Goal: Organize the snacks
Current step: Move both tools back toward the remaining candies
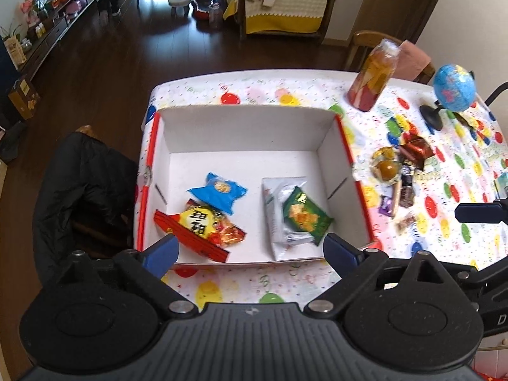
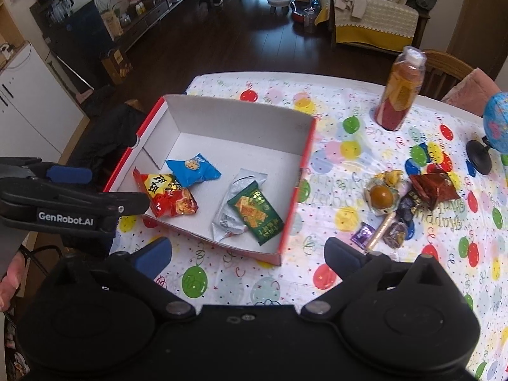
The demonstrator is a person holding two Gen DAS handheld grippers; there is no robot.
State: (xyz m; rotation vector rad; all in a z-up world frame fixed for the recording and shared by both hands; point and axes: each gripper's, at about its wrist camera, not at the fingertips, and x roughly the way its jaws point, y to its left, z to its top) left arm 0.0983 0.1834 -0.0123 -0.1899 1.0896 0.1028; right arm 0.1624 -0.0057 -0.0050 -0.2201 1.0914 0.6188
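A white cardboard box with red edges (image 1: 241, 128) (image 2: 235, 120) sits on the table. Inside lie a blue packet (image 1: 219, 192) (image 2: 192, 168), a red and yellow packet (image 1: 203, 225) (image 2: 168, 195), a silver packet (image 1: 273, 219) (image 2: 236, 203) and a green packet (image 1: 304, 214) (image 2: 255, 212). Loose snacks lie right of the box: a wrapped brown egg (image 1: 387, 168) (image 2: 381, 195), a brown packet (image 1: 416, 149) (image 2: 433, 185), small dark candies (image 2: 397, 233). My left gripper (image 1: 250, 250) is open and empty above the box's near edge. My right gripper (image 2: 247, 254) is open and empty before the box's near corner.
A drink bottle (image 1: 373, 76) (image 2: 400, 92) and a small globe (image 1: 452, 90) (image 2: 497, 120) stand at the table's far right. A chair with a black jacket (image 1: 82, 184) is left of the table. The tablecloth (image 2: 333, 146) has balloon prints.
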